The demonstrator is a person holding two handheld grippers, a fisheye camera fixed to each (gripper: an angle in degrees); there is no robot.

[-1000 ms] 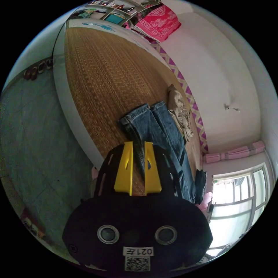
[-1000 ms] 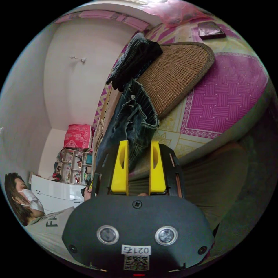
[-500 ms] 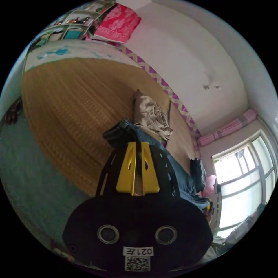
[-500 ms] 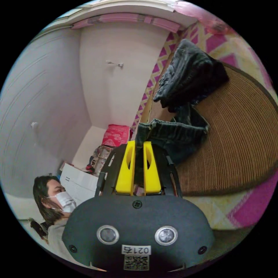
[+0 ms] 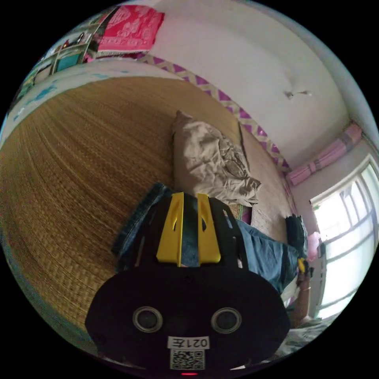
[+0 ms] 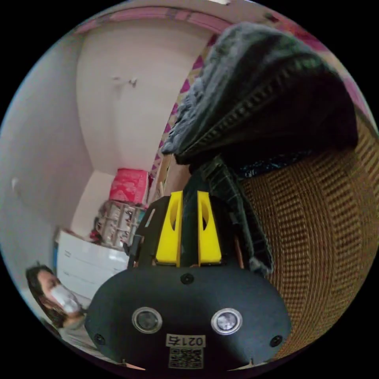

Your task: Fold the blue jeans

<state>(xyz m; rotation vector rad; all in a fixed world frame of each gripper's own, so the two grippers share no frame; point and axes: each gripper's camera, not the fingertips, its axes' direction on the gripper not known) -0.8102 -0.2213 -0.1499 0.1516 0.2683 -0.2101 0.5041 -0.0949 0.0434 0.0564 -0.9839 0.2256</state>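
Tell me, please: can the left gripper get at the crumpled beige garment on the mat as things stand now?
Probably not yet. The left gripper is shut on the blue jeans, so its jaws are occupied. The beige garment lies just beyond them on the woven mat, with nothing between; it would first have to release the denim.

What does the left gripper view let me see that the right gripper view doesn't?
Left gripper view: a crumpled beige garment lying on the mat, a bright window, and the left gripper clamped on blue denim.

Right gripper view: a person wearing a face mask, a white dresser, and the right gripper clamped on dark denim.

Both: the blue jeans, the woven straw mat, a dark folded garment and a red patterned cloth.
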